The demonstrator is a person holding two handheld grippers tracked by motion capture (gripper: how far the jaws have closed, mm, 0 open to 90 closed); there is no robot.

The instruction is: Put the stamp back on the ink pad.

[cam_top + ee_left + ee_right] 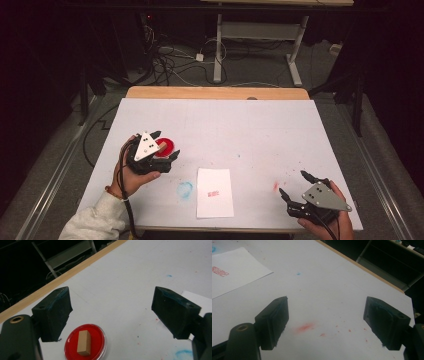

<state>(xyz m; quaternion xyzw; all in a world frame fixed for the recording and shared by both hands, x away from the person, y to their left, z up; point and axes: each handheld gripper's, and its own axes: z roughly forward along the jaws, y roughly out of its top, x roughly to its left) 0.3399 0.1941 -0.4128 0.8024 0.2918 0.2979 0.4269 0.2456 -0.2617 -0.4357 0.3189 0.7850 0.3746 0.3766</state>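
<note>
The high view looks forward and down over the whole table [260,125]; the left gripper view sits close above its near-left part, facing the far edge; the right gripper view sits low over the near-right; all share the paper sheet [215,192].

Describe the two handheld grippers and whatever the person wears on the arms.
Both the left gripper and the right gripper are black, each topped by a grey three-cornered plate with small dark holes. Each has two blocky black jaws with flat pads, and a brass-coloured ring sits in the body beside one jaw. A black cable trails from each. The left arm wears a light grey sleeve with an orange wristband.
</note>
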